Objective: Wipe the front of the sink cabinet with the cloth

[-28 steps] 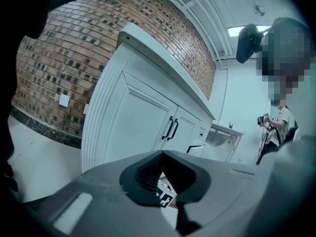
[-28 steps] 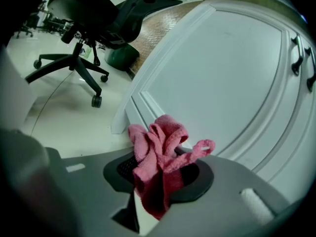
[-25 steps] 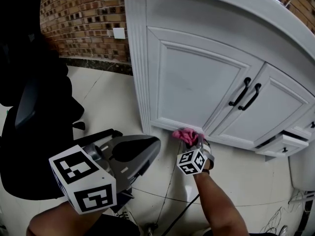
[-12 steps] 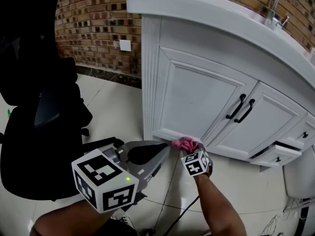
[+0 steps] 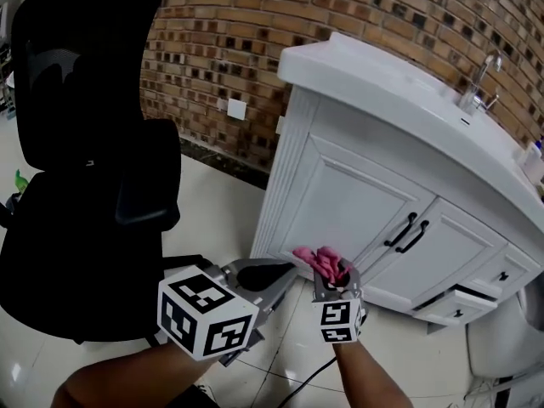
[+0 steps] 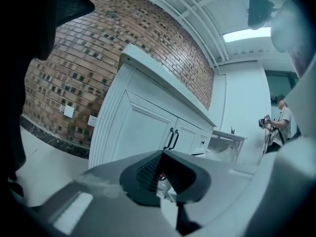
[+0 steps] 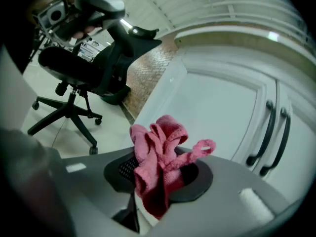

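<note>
Right tool (image 5: 328,275) is clamped tight on the pink cloth (image 5: 318,259), and the bunched fabric spills up out of the closed jaws; in the right gripper view the cloth (image 7: 157,152) nearly fills the mouth of that tool (image 7: 159,176). It's held low against the white sink cabinet (image 5: 357,198), at the bottom edge of the left-hand door, though whether cloth and door are touching can't be told. The pair of black door handles (image 5: 406,232) sits up at 2 o'clock from the cloth. Left tool (image 5: 274,275) hovers just beside it at 9 o'clock, over the pale floor tiles (image 5: 212,215). In the left gripper view the left tool (image 6: 165,177) has its jaws closed together, with nothing gripped. A black office chair (image 5: 89,177) stands at 9 o'clock from the cabinet, a faucet (image 5: 478,82) rises from the top surface, and a brick wall (image 5: 340,15) runs behind at 12 o'clock.
</note>
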{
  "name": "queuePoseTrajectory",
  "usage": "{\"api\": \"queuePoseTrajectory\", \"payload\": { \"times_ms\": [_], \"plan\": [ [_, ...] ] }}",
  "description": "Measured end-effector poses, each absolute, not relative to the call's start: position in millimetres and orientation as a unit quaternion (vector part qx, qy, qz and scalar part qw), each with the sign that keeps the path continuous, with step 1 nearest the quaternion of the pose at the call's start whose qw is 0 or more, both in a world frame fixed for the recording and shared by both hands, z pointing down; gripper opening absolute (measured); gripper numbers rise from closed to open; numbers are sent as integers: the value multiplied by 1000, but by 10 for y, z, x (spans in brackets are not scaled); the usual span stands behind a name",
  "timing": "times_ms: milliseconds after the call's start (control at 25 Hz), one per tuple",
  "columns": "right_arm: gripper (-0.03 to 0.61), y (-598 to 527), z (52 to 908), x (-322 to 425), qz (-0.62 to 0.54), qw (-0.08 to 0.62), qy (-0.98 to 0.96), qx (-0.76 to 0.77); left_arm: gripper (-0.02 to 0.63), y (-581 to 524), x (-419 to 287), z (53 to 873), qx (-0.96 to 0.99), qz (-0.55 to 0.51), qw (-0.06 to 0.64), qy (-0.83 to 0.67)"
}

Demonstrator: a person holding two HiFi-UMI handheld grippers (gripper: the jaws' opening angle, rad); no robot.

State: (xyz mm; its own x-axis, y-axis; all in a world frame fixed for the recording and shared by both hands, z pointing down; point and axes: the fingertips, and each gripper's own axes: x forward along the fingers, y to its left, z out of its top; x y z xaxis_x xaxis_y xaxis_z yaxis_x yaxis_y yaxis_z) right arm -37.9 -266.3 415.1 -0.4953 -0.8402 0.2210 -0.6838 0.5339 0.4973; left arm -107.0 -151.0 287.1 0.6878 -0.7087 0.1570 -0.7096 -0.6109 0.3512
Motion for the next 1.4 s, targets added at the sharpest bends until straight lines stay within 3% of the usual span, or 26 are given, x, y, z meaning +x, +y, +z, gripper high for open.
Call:
{"api": "queuePoseTrajectory", "payload": {
  "times_ms": [320, 480, 1400],
  "plan": [
    [137, -2613, 2303, -820, -396, 174, -773, 464, 5, -1459, -1047, 2801, 900, -11, 186, -395],
    [138, -2836, 1790, -1014, -449, 168, -729, 489, 5, -1478, -1142, 2800, 894, -18, 190, -406],
    [140, -3205, 2065, -1235, -442, 185, -705, 523, 5, -1439, -1332, 2789, 892, -30, 196, -407]
  ]
}}
